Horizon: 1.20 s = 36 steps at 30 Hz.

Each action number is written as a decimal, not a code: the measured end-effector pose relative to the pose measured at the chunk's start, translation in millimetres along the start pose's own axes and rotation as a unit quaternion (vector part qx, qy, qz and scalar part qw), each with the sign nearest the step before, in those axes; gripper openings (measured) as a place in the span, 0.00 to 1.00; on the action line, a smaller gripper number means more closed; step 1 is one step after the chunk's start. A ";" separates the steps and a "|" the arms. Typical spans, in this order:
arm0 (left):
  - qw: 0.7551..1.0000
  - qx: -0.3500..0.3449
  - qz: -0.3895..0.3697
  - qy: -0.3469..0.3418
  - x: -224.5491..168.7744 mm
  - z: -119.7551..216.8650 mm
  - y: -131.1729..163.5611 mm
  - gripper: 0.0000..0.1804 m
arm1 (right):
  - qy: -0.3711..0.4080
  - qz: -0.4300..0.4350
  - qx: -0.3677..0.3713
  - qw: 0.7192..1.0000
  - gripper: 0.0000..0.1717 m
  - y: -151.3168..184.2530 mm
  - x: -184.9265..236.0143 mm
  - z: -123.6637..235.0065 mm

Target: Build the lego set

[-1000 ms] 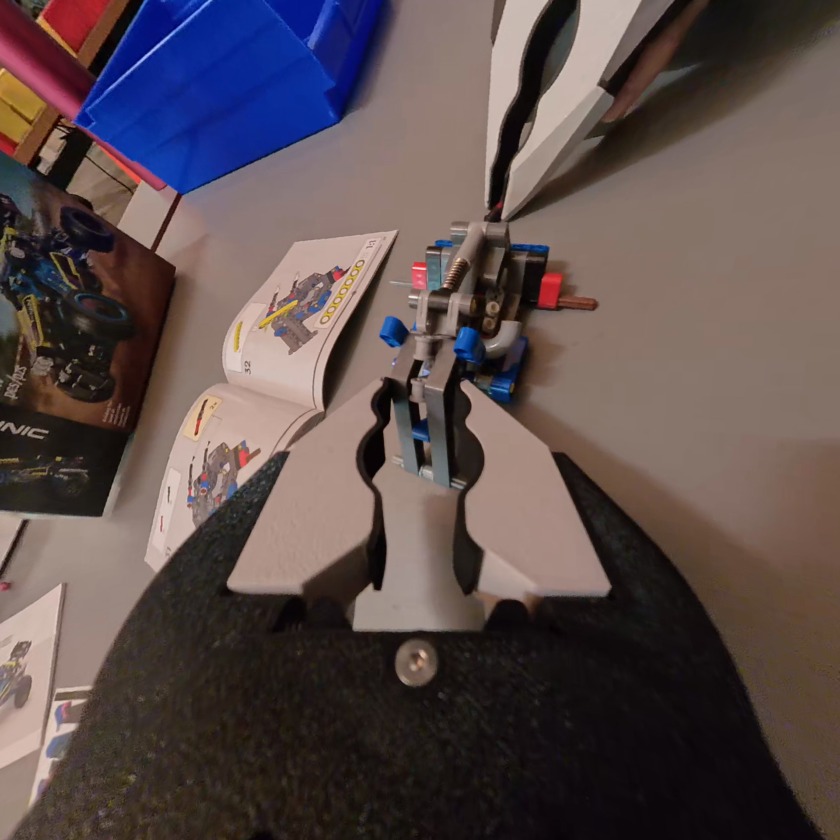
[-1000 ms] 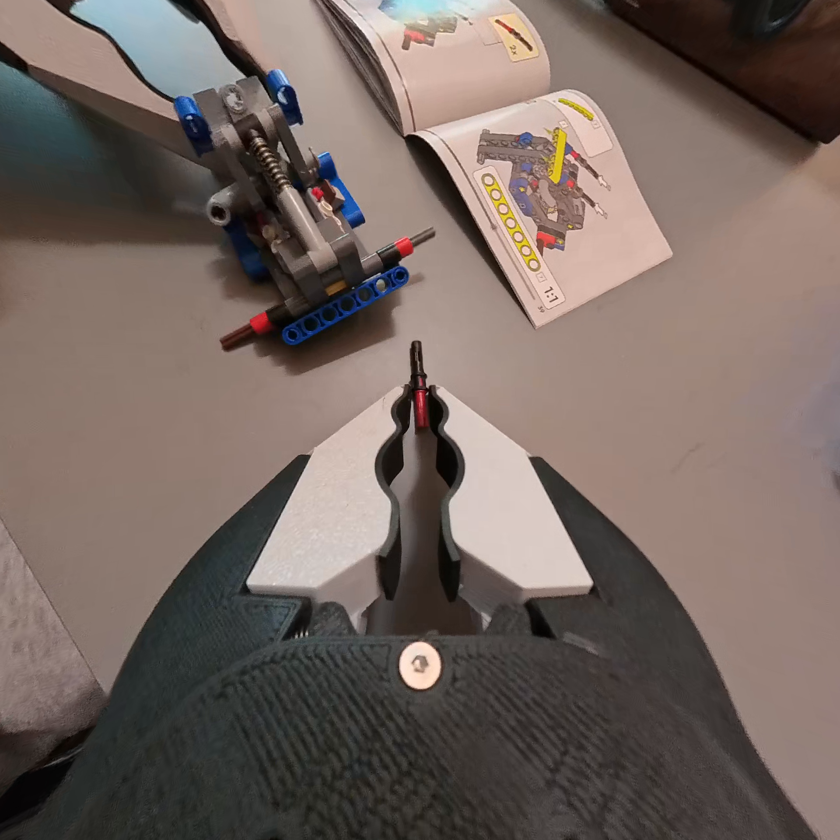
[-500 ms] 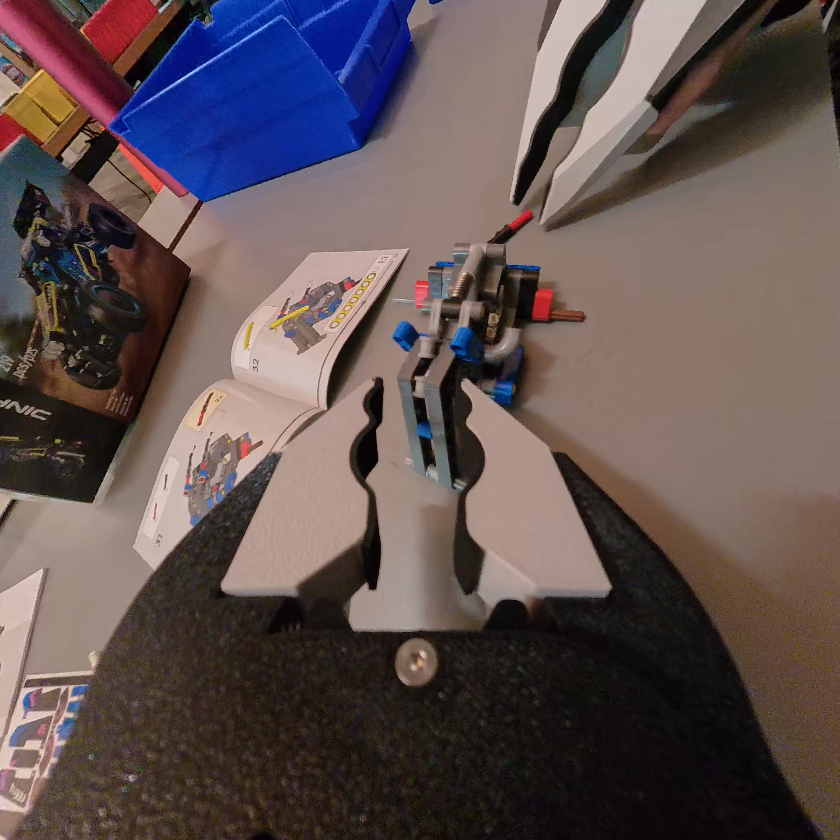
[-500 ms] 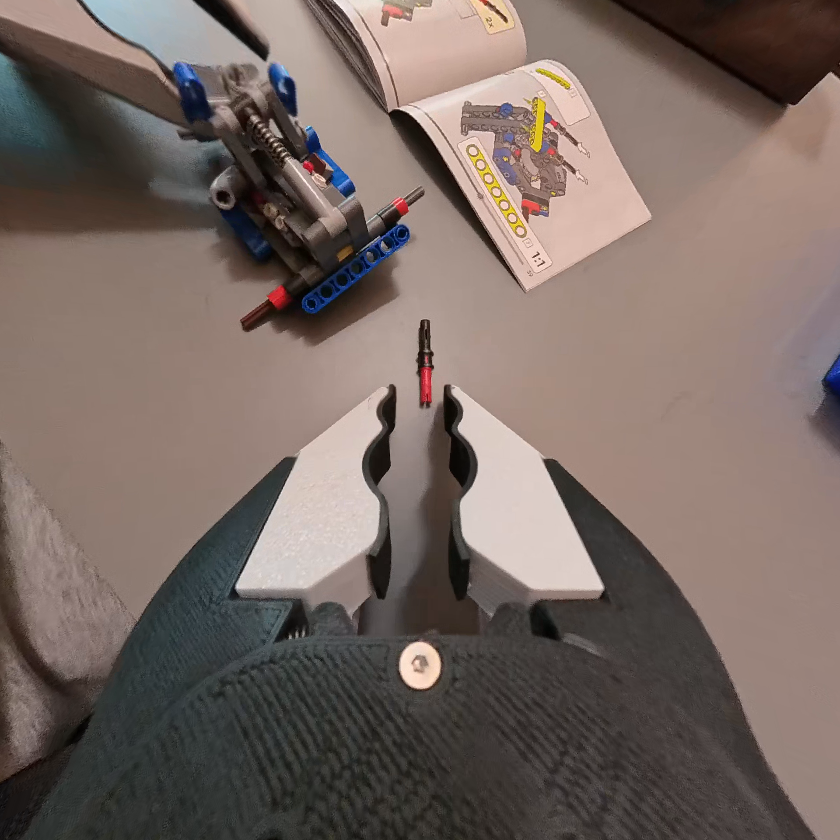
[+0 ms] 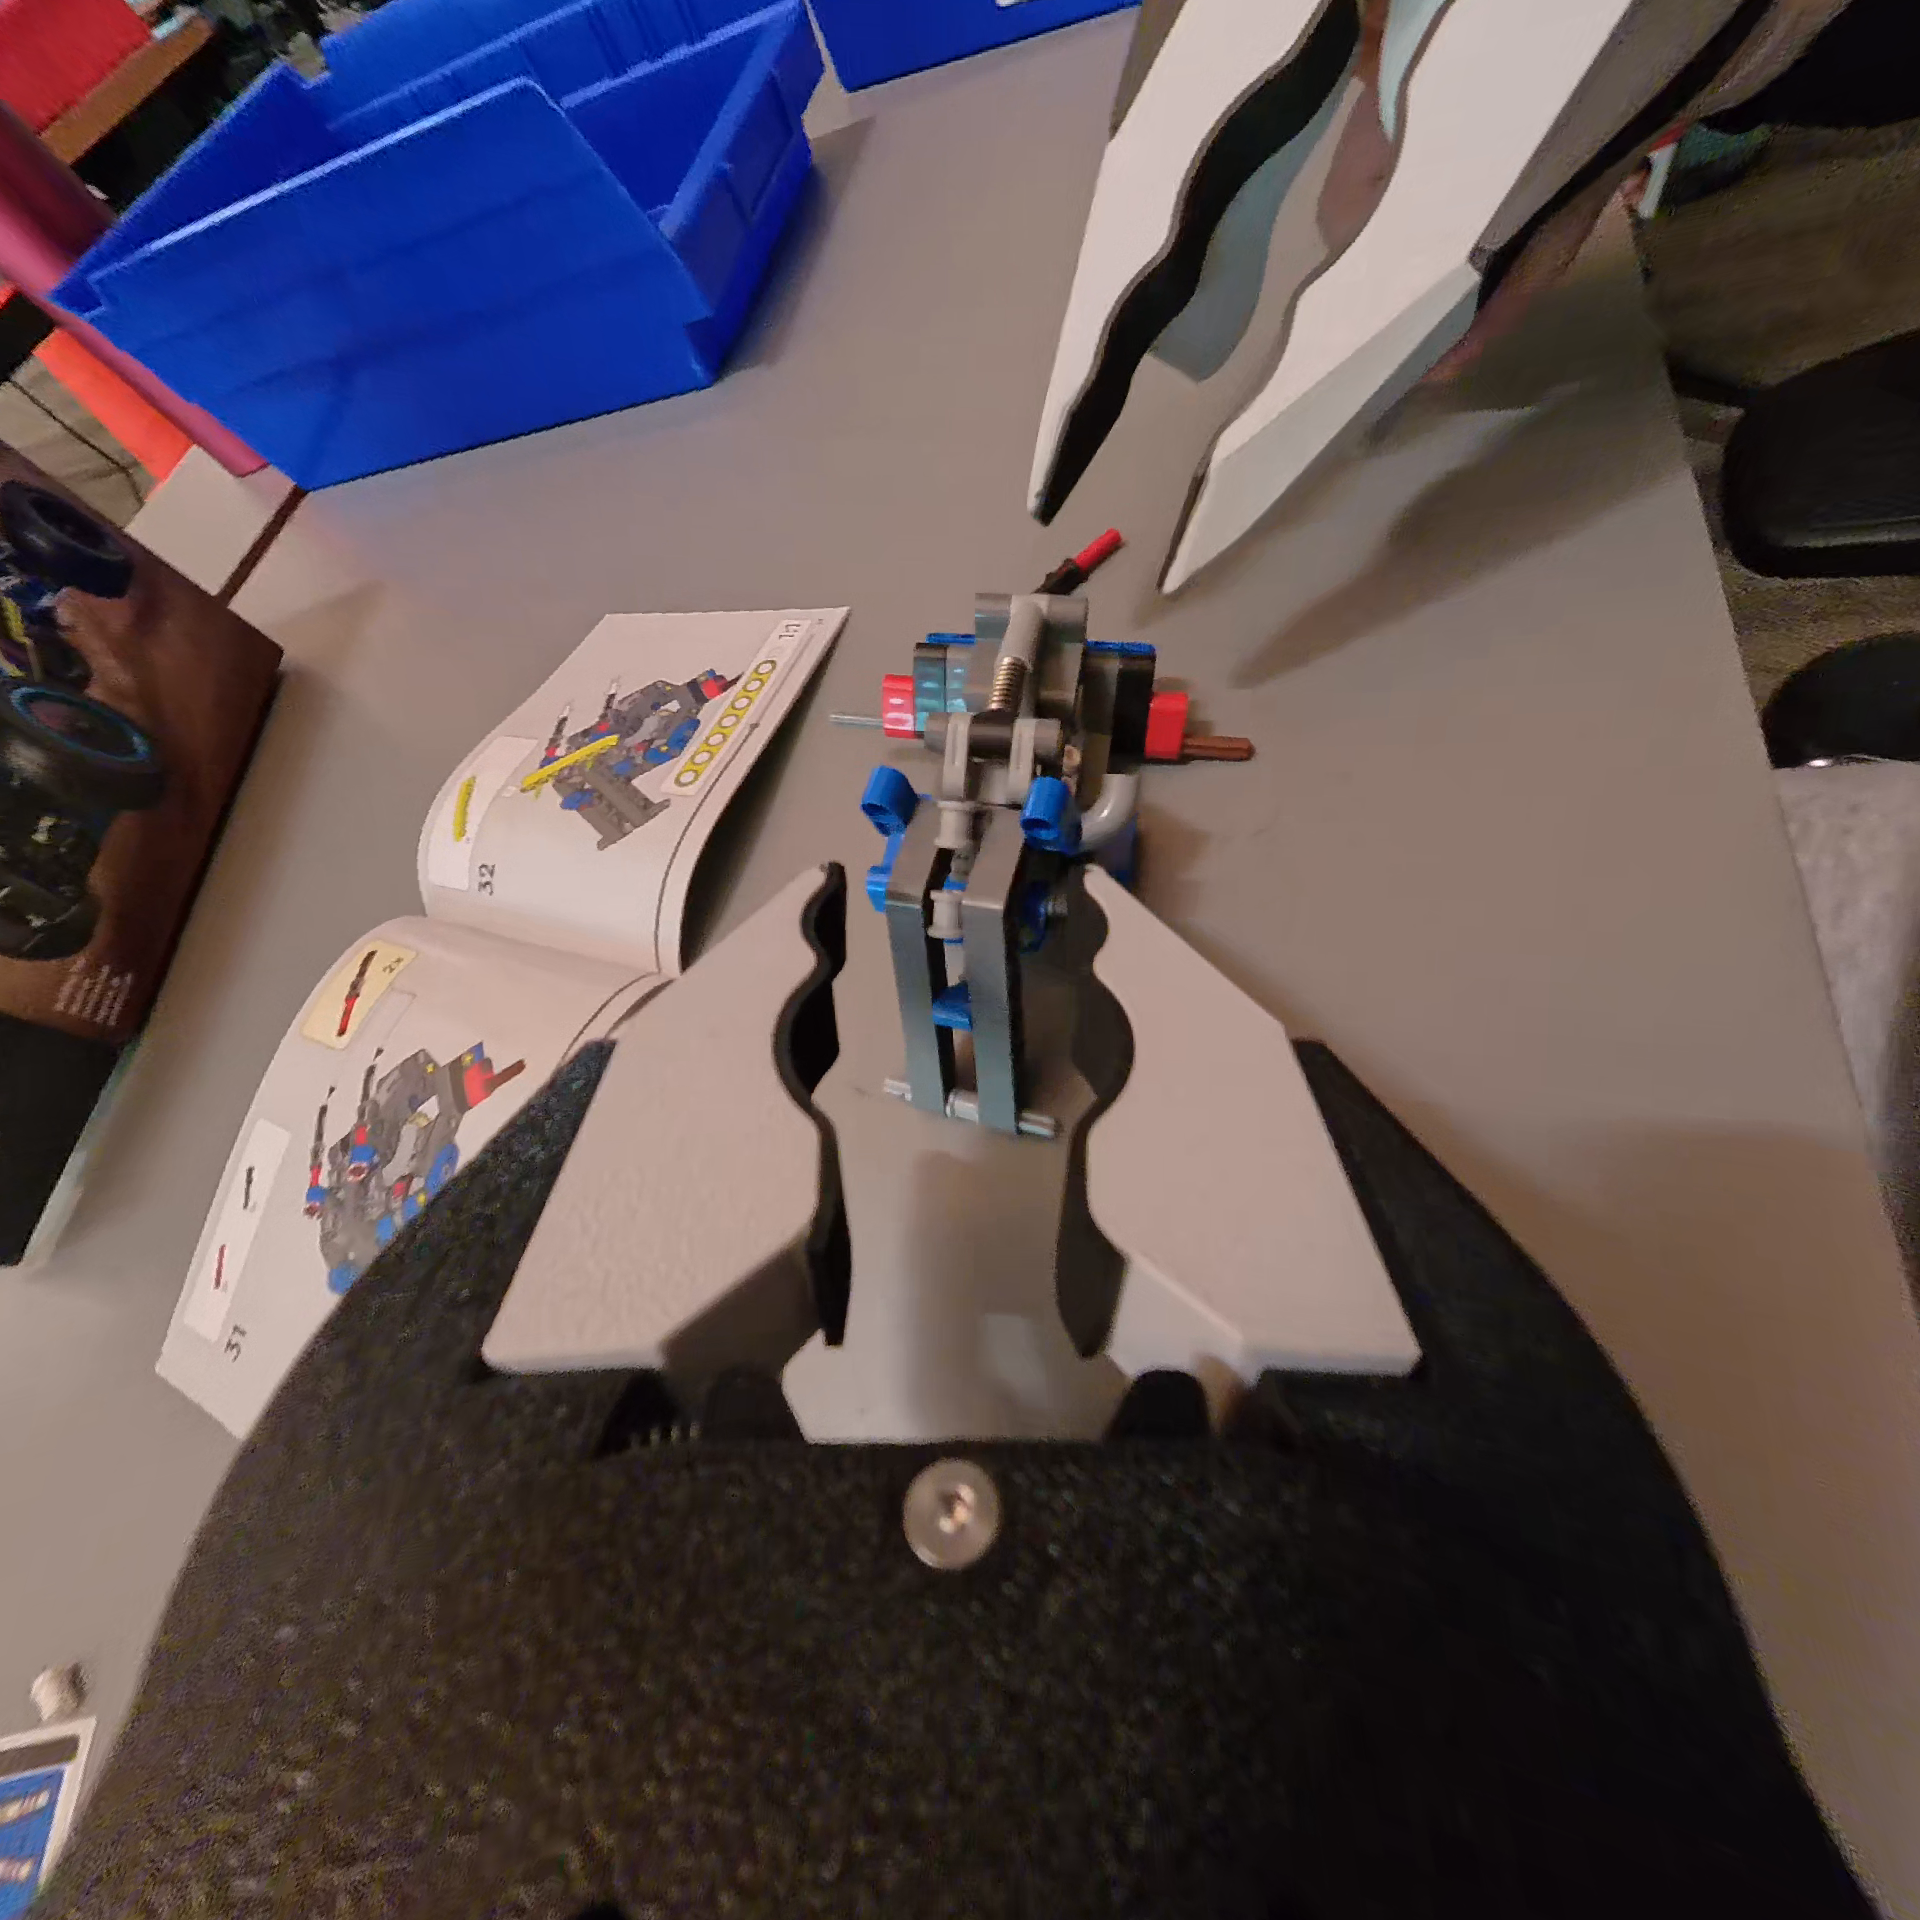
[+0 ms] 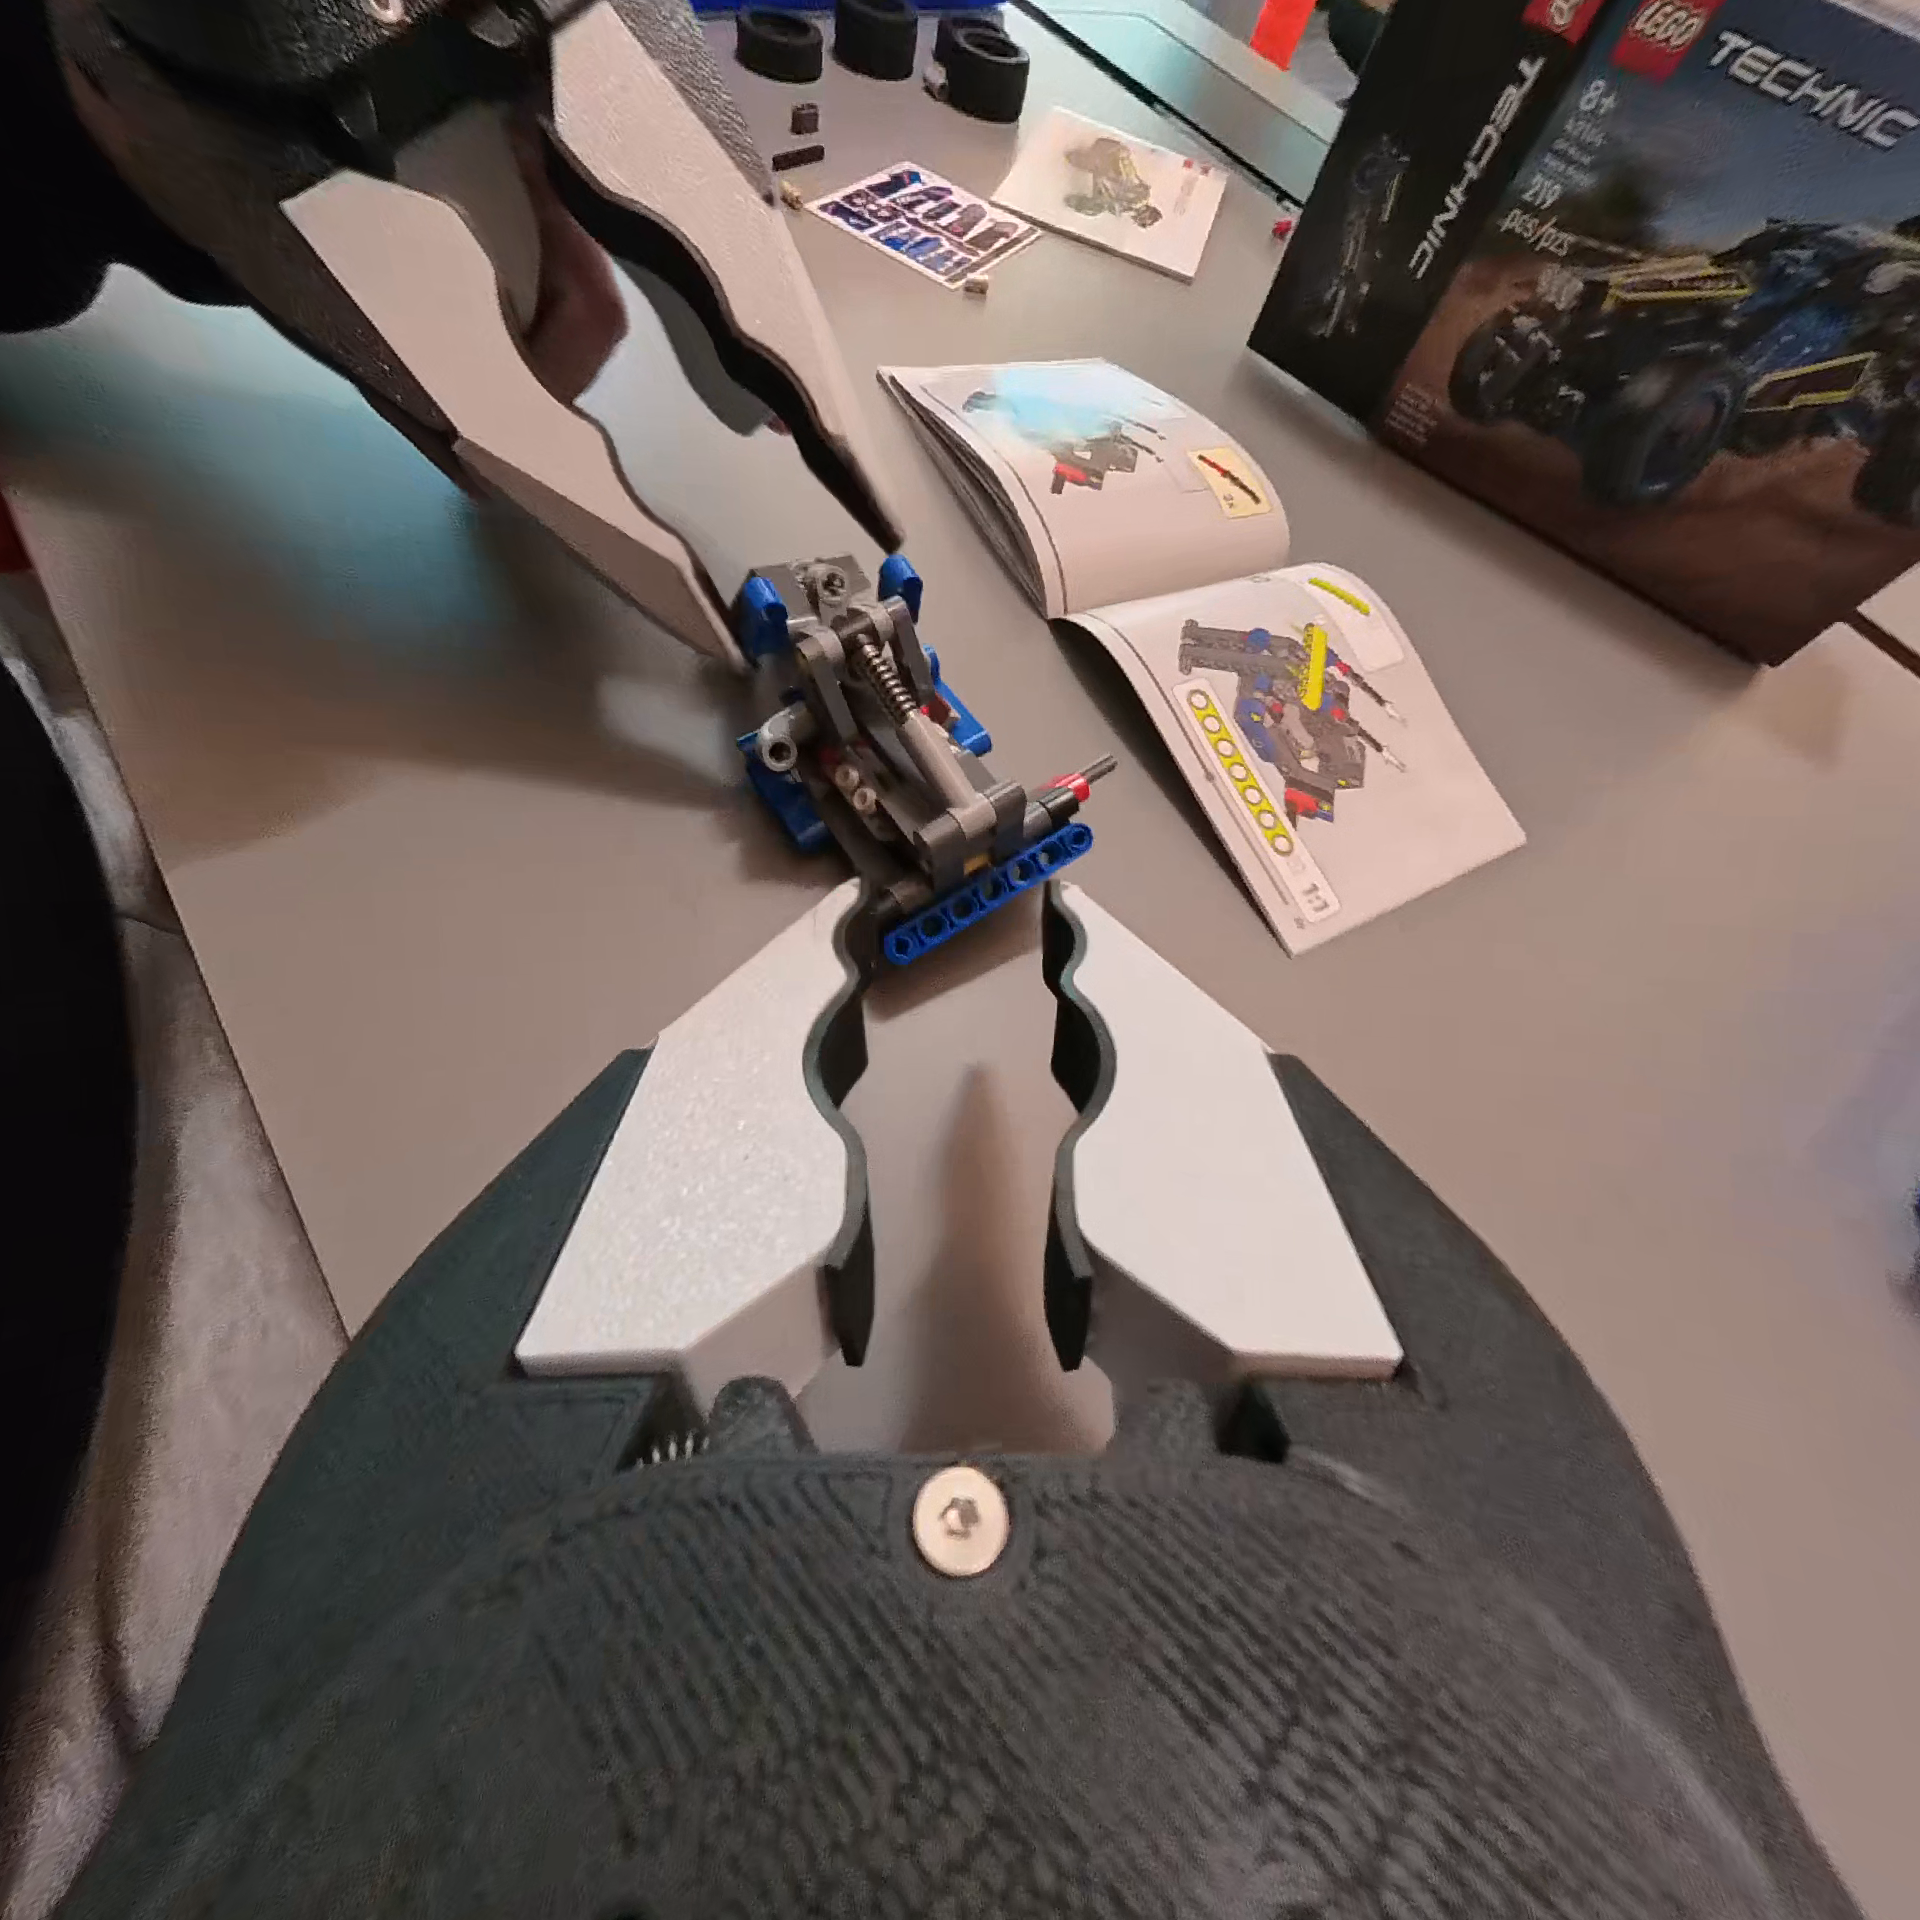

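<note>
- We note the left gripper (image 5: 954, 914) has spread off the grey-and-blue brick assembly (image 5: 1013, 748); gaps show on both sides.
- The right gripper (image 6: 951, 914) has let go of the red-and-black pin (image 5: 1081, 556), now lying behind the assembly, and has opened wider.

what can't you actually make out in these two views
- Small red-and-black pin: seen in the left wrist view; absent from the right wrist view, probably behind that gripper's fingers.
- Left gripper: open astride the brick model's grey beams; motion blur hides whether its right-hand finger touches.
- Blue bins: contents hidden by their walls.
- Small loose parts by the tyres: too small to identify.
</note>
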<state>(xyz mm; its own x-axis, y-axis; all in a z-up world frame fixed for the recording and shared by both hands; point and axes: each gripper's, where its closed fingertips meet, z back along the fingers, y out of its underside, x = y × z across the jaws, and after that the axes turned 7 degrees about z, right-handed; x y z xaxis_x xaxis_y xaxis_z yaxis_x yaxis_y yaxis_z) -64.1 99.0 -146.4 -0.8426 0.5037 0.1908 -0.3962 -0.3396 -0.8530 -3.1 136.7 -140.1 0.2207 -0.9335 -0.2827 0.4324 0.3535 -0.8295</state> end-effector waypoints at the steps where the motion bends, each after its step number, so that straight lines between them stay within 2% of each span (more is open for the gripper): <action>1: 1.000 0.003 -0.001 0.005 -0.1 -1.3 1.1 0.22 | -0.009 -0.001 0.000 1.000 0.17 -0.2 2.9 -3.2; 7: 1.000 -0.006 -0.003 0.025 -1.1 -7.9 -2.4 0.23 | -0.024 -0.004 0.005 1.000 0.16 2.6 8.5 -16.3; 10: 1.000 -0.009 -0.010 0.024 -4.3 -10.3 -3.7 0.19 | -0.024 0.002 0.014 1.000 0.14 4.6 9.3 -18.6; 12: 1.000 -0.009 -0.018 0.005 -2.6 -10.8 -3.5 0.17 | -0.023 0.000 0.015 1.000 0.14 4.6 9.2 -19.1; 19: 0.998 -0.017 -0.038 -0.036 -3.4 -10.3 -4.7 0.16 | -0.022 -0.007 0.024 0.999 0.13 6.6 8.7 -20.6; 24: 0.999 -0.010 -0.037 0.007 -15.4 -8.5 -1.6 0.26 | -0.024 0.001 0.033 0.999 0.12 9.3 9.8 -21.5; 30: 0.999 -0.034 0.029 0.028 -12.0 -1.5 -11.3 0.26 | -0.001 0.003 0.038 0.999 0.13 17.0 -7.7 3.3; 33: 0.998 -0.036 0.029 0.031 -11.9 0.7 -12.6 0.26 | 0.035 -0.013 0.063 0.997 0.15 34.5 -32.3 20.5; 36: 0.999 -0.034 0.027 0.030 -12.1 3.3 -12.5 0.27 | 0.011 -0.031 0.094 0.995 0.18 48.6 -36.6 19.6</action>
<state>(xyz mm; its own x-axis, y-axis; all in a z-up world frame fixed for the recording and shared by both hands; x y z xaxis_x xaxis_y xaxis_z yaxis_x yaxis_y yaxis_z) -50.1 94.5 -136.4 -0.8375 0.5338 0.1165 -0.3236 -0.3128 -0.8930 27.0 189.2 -160.6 0.1697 -0.9540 -0.2469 0.6014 0.2988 -0.7410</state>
